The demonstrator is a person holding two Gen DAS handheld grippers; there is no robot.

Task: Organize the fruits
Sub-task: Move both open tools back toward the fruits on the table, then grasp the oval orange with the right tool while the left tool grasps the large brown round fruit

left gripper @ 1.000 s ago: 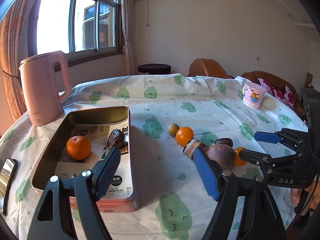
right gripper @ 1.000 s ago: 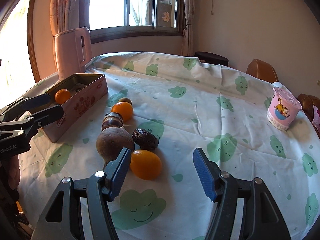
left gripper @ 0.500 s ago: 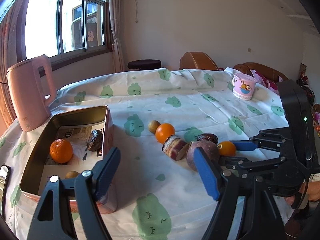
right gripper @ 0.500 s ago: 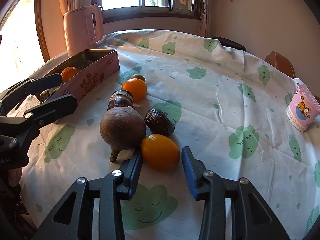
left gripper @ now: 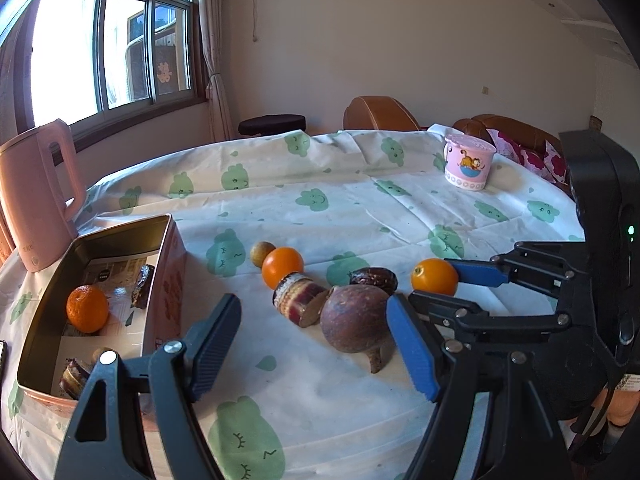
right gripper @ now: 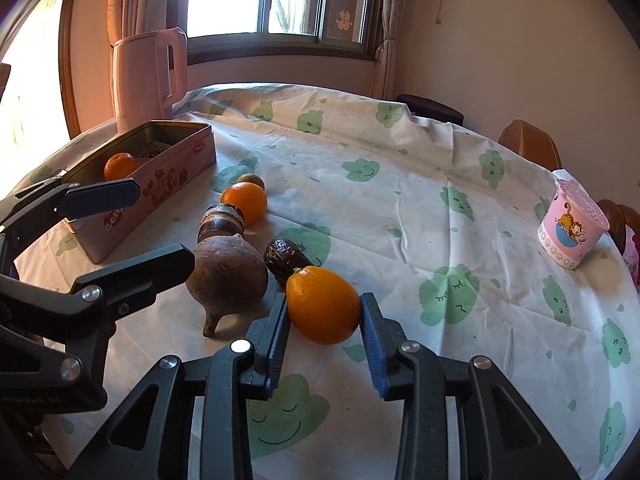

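Note:
My right gripper (right gripper: 323, 332) is shut on a yellow-orange fruit (right gripper: 323, 305), lifted a little off the cloth; it also shows in the left wrist view (left gripper: 434, 276). My left gripper (left gripper: 316, 344) is open and empty, hovering near a brown round root (left gripper: 354, 324). Beside it lie a striped cane piece (left gripper: 298, 297), a dark date (left gripper: 374, 279), an orange (left gripper: 282, 266) and a small brown fruit (left gripper: 262, 253). The pink tin (left gripper: 170, 280) at the left holds a tangerine (left gripper: 87, 308), a date and other pieces.
A pink kettle (left gripper: 32, 196) stands behind the tin. A pink cartoon cup (left gripper: 468, 167) stands at the far right of the table. Chairs and a sofa lie beyond the table. A phone edge shows at the far left.
My right gripper closed on the yellow-orange fruit and raised it slightly. My left gripper drifted right, away from the tin, and stayed open.

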